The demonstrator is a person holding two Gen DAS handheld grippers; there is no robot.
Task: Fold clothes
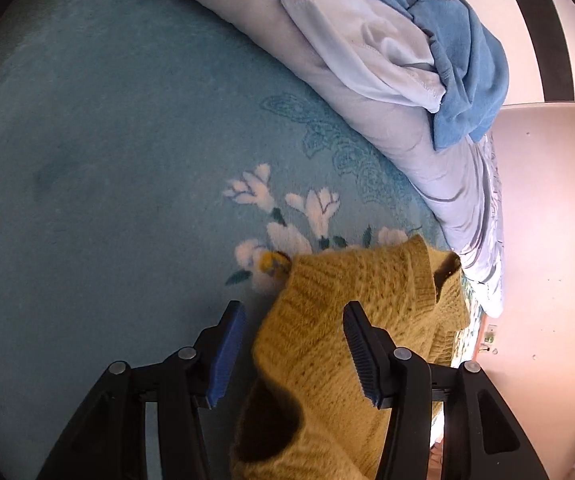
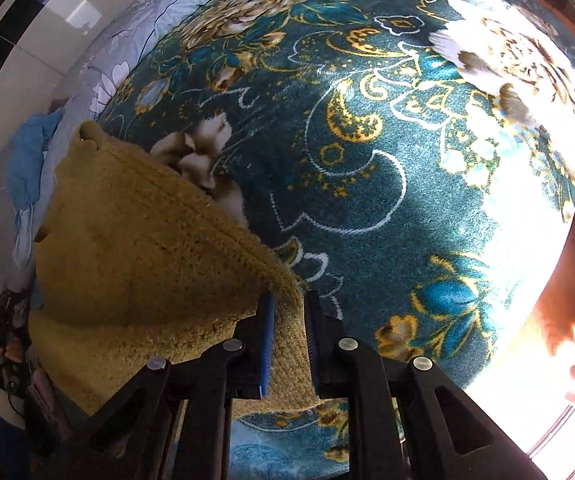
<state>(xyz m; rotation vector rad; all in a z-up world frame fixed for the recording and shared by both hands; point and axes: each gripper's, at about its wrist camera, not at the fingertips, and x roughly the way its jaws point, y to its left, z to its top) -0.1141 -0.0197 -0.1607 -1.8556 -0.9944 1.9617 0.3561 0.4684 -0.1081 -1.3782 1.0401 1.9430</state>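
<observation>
quilt [image 1: 407, 128] beside yellow sweater [image 1: 351, 280].

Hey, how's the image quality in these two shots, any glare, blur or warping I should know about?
Right wrist view: sunlight blows out the blanket at the right edge; the sweater reads sharp. Left wrist view: even, softer light, slight blur on the sweater, pale wall nearly washed out. Both: strong fisheye bending with dark corners.
</observation>
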